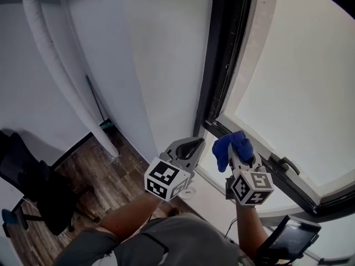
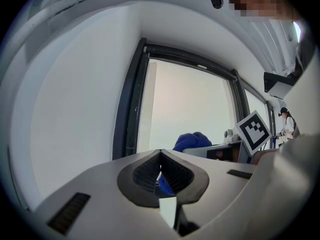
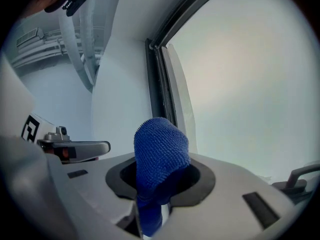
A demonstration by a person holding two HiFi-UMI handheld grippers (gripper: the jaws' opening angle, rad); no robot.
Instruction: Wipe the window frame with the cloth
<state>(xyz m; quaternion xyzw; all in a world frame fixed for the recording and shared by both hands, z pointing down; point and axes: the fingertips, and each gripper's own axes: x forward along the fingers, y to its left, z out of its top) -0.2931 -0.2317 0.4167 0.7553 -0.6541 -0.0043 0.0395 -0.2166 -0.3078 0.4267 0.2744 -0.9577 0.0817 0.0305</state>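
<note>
A blue microfibre cloth (image 1: 231, 147) sticks up out of my right gripper (image 1: 239, 153), whose jaws are shut on it. It hangs just in front of the lower left corner of the black window frame (image 1: 221, 71). In the right gripper view the cloth (image 3: 161, 154) fills the jaws, with the frame's upright (image 3: 159, 79) behind it. My left gripper (image 1: 194, 144) floats to the left of the cloth, shut with nothing in it. Its view shows the closed jaws (image 2: 160, 157), the cloth (image 2: 192, 140) beyond and the frame (image 2: 131, 99) to the left.
A window handle (image 1: 284, 163) sits on the lower frame rail, right of the cloth. White pipes (image 1: 61, 76) run down the wall at left. A black office chair (image 1: 33, 187) stands on the wooden floor (image 1: 111, 170). A dark device (image 1: 291, 237) lies bottom right.
</note>
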